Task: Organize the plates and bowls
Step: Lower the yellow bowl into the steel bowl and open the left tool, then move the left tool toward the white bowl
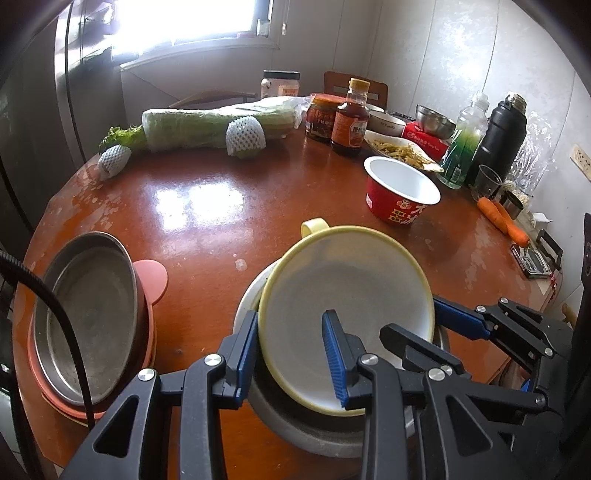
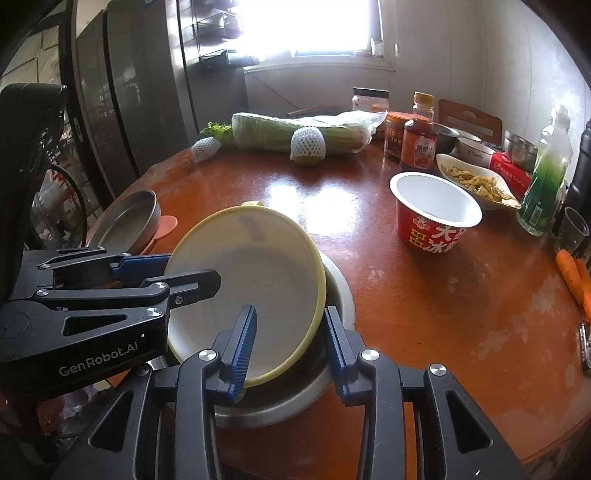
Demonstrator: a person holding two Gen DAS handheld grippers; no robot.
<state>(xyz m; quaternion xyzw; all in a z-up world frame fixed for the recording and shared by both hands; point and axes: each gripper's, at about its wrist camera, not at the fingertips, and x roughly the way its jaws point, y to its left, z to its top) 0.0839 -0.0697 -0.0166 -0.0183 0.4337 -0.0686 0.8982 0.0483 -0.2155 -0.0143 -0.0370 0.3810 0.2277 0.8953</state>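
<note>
Your left claw (image 1: 291, 354) and right claw (image 2: 288, 349) are black angular frames with silver screws, ribbed blue fingers (image 1: 334, 363), and white "GenRobot.AI" lettering (image 2: 99, 360).

Blown-out window (image 1: 192, 18) backlight, tabletop (image 1: 207, 203) glare, fisheye vignette

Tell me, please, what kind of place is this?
Probably a home kitchen or dining corner: a round wooden table carries a sauce bottle, wrapped cabbage and carrots, beside a window.
</note>
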